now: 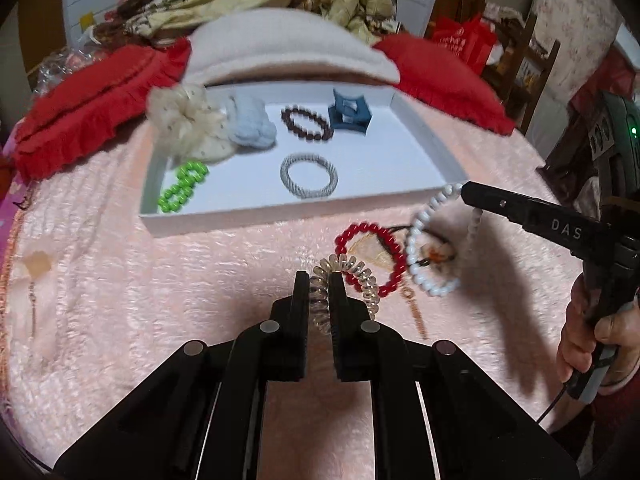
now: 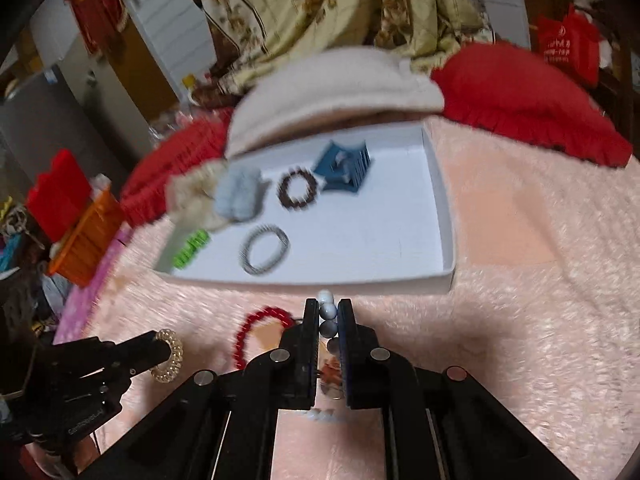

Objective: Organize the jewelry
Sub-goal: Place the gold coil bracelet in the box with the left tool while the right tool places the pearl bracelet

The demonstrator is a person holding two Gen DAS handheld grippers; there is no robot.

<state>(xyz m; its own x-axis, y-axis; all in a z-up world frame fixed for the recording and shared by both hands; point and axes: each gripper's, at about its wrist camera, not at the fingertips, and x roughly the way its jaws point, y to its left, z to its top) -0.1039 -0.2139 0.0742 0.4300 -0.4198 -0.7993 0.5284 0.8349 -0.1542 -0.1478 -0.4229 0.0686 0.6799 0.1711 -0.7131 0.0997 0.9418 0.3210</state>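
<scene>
The clear spiral hair tie [image 1: 345, 280] is clamped between the fingers of the left gripper [image 1: 319, 280], over the pink fuzzy blanket [image 1: 160, 300]. The white bead bracelet [image 1: 434, 240] hangs pinched in the closed fingers of the right gripper [image 2: 328, 312], just in front of the white tray [image 1: 424, 152]. A red bead bracelet [image 1: 370, 258] lies on the blanket between the two. Inside the tray rest a silver coil bracelet [image 1: 309, 176], a dark bead bracelet [image 1: 307, 124], a blue claw clip [image 1: 350, 112], a green chain clip [image 1: 183, 186], a light blue scrunchie [image 1: 250, 126] and a cream scrunchie [image 1: 186, 122] overlapping the tray's left edge.
</scene>
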